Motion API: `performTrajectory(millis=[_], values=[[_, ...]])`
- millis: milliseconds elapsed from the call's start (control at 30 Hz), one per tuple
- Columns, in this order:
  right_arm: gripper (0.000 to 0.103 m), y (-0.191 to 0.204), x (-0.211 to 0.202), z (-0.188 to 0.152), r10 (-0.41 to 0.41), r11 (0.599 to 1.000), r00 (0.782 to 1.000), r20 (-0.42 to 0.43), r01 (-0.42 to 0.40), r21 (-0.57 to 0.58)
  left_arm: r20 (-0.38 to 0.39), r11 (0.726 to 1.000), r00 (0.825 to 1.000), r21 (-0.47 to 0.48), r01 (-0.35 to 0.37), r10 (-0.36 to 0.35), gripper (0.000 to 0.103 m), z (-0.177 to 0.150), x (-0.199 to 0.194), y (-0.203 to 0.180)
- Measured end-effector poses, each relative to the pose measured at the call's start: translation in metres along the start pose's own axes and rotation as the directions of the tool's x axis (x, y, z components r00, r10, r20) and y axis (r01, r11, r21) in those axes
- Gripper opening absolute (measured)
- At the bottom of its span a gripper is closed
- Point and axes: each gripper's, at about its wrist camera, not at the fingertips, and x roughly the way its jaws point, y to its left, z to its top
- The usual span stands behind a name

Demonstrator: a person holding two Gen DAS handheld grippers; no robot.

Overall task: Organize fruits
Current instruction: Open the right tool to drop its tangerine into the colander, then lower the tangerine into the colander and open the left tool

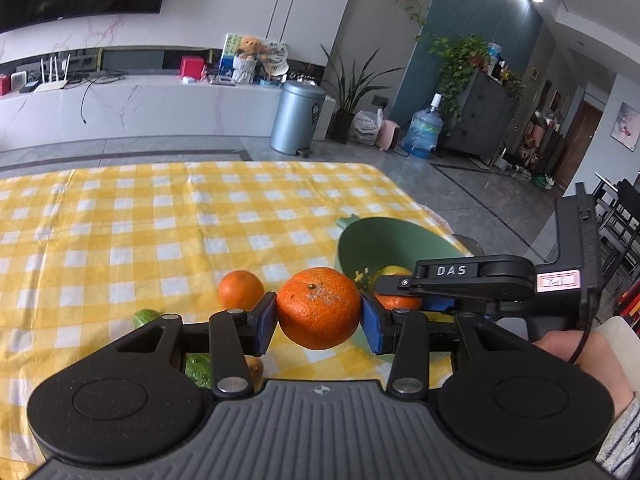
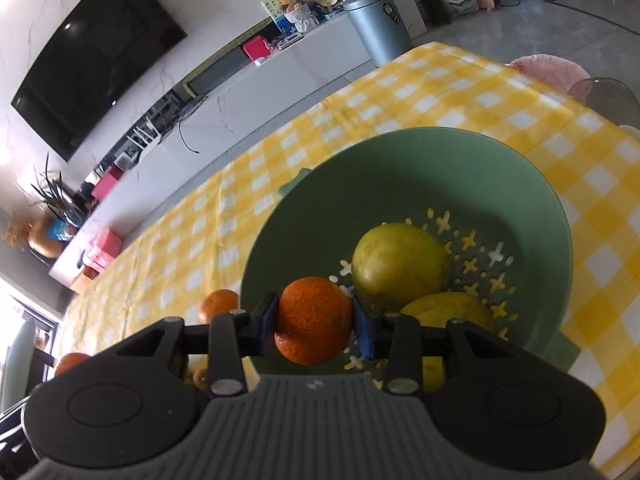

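Observation:
My left gripper (image 1: 318, 314) is shut on a large orange mandarin (image 1: 318, 300), held just above the yellow checked tablecloth (image 1: 140, 220). To its right stands the green colander bowl (image 1: 384, 240). My right gripper (image 1: 400, 294) reaches over the bowl, shut on a smaller mandarin (image 1: 398, 303). In the right wrist view that gripper (image 2: 314, 324) clamps the mandarin (image 2: 314, 316) above the near left side of the bowl (image 2: 400, 160). Two yellow-green fruits (image 2: 400, 264) (image 2: 448, 312) lie inside. Another mandarin (image 1: 240, 290) (image 2: 219, 304) sits on the cloth left of the bowl.
Green cucumbers (image 1: 146, 317) (image 1: 198, 368) and a small brown fruit (image 1: 256, 366) lie under my left gripper. A hand (image 1: 568, 348) holds the right gripper. A pink object (image 2: 544, 68) and a glass (image 2: 600, 92) stand at the table's far right edge. Another orange fruit (image 2: 70, 362) shows at lower left.

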Motion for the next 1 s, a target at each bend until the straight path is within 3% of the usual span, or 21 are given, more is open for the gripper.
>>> performTrajectory(millis=[200, 400, 567, 667, 867, 1000], values=[[0.051, -0.004, -0.019, 0.003, 0.049, 0.999, 0.997, 0.056, -0.049, 0.004, -0.024, 1.000, 1.000, 0.005, 0.001, -0.001, 0.050, -0.002, 0.002, -0.004], [0.054, -0.003, -0.041, 0.003, 0.008, 0.999, 0.991, 0.131, -0.004, -0.033, -0.051, 0.999, 0.999, 0.038, 0.004, -0.002, 0.050, -0.001, 0.005, -0.017], [0.067, -0.018, -0.067, 0.000, -0.048, 0.999, 0.979, 0.199, 0.052, -0.015, -0.076, 0.997, 0.997, 0.071, 0.014, -0.009, 0.050, 0.006, 0.014, -0.033], [0.080, -0.032, -0.080, 0.001, -0.119, 0.993, 0.961, 0.250, 0.109, 0.053, -0.090, 0.995, 0.996, 0.090, 0.035, -0.027, 0.050, 0.012, 0.022, -0.045], [0.080, -0.059, -0.112, 0.002, -0.141, 0.984, 0.929, 0.343, 0.095, 0.148, -0.116, 0.988, 0.990, 0.125, 0.096, -0.082, 0.050, 0.024, 0.052, -0.078], [0.080, -0.082, -0.129, -0.001, -0.212, 0.960, 0.895, 0.392, 0.116, 0.254, -0.117, 0.979, 0.978, 0.090, 0.184, -0.173, 0.050, 0.031, 0.076, -0.092]])
